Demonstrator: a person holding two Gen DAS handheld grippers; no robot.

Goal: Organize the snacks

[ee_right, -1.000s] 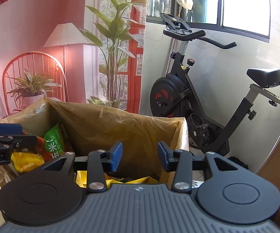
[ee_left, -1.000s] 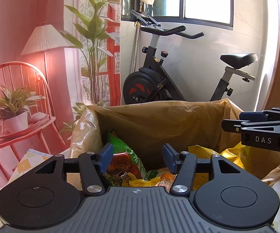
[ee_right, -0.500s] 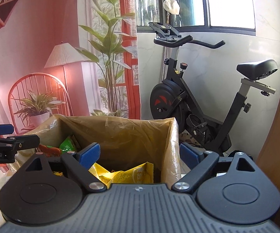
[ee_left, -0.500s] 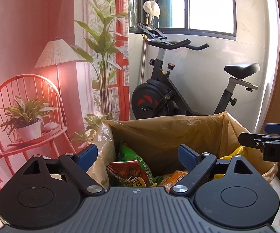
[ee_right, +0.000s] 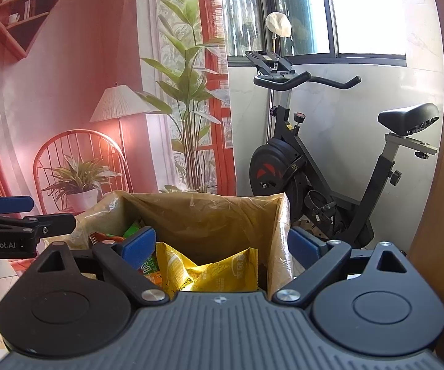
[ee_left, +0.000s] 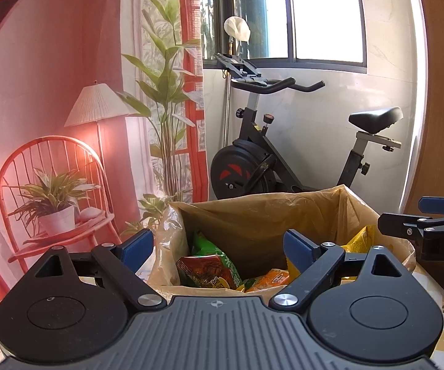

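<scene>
Both tools, left tool (ee_left: 217, 246) and right tool (ee_right: 223, 246), are spread and empty, side by side; the lined snack box (ee_left: 262, 212) lies just ahead and below.

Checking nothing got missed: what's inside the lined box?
Inside the lined box: a green snack bag, an orange packet and yellow packets. Anything beneath them is covered.

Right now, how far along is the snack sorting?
Done: snack packets, one yellow, lie inside the lined box. In hand: nothing; left tongs and right tongs are open and empty. Left: can't tell, no loose snacks in view.
</scene>
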